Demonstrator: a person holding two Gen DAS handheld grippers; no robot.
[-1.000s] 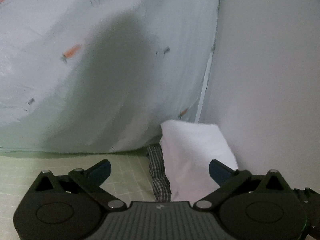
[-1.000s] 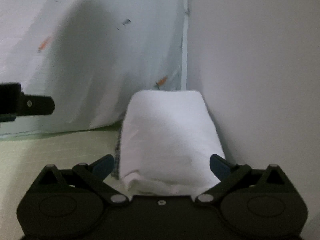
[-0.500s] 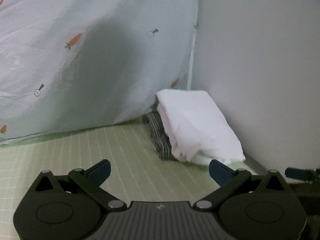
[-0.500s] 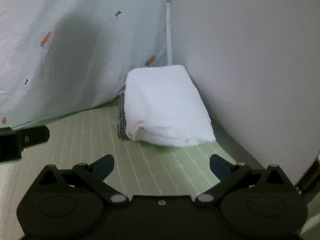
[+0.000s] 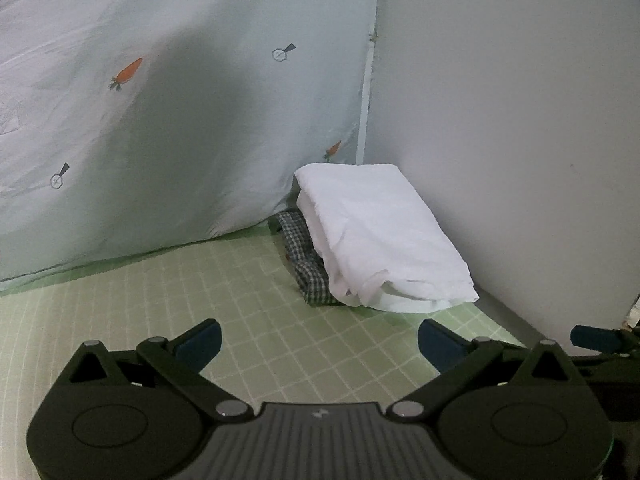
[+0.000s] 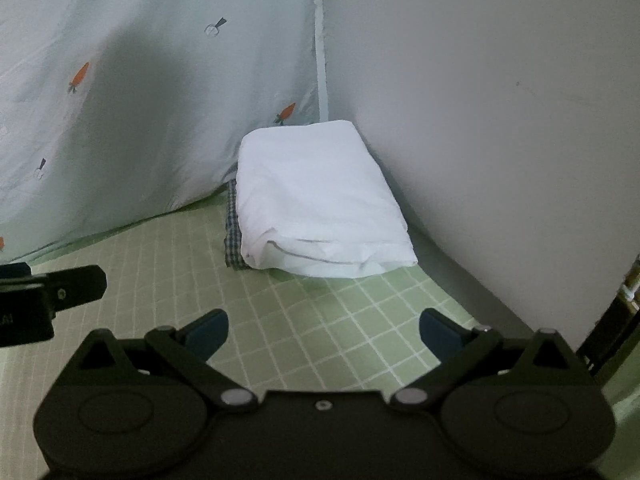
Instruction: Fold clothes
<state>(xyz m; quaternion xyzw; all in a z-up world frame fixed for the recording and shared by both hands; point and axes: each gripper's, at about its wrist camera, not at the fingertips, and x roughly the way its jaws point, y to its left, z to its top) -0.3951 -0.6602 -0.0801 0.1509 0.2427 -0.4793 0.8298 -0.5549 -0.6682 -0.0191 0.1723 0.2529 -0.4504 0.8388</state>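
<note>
While both tools sit low in their frames, the left gripper (image 5: 319,338) has its fingers spread wide, nothing between them, blue pads (image 5: 199,339) over bare cloth. Right gripper (image 6: 323,330) same: fingers spread apart, empty, blue pads (image 6: 208,330) showing. Left gripper's side also shows at left edge of the right wrist view (image 6: 52,294), with small pale lettering on its black body, too small and cut off to read. A small pale mark sits on the ribbed grey plate at bottom centre of the left wrist view, not readable.

Surface under both: light green sheet (image 5: 248,304) with a white grid of squares, flat, filling the lower half of each frame.

Further in, centre-right of the left wrist view: folded white garment (image 5: 380,232), a neat rectangular stack, open edges facing the camera. It lies on top of a dark checked garment (image 5: 304,256), which pokes out along its left side. In the right wrist view the white stack is mid-frame (image 6: 316,200), checked cloth a thin strip at its left. Pile is tucked into the far corner, well apart from both grippers.

Behind, left and upper left: pale blue-green cloth (image 5: 180,100) hanging down to the sheet, printed with small orange carrots and little grey outline motifs, a large soft shadow across it. Right and upper right: plain white wall (image 5: 512,120), meeting the cloth at a vertical seam above the pile. Dark frame piece (image 6: 612,332) at lower right edge of the right wrist view.
</note>
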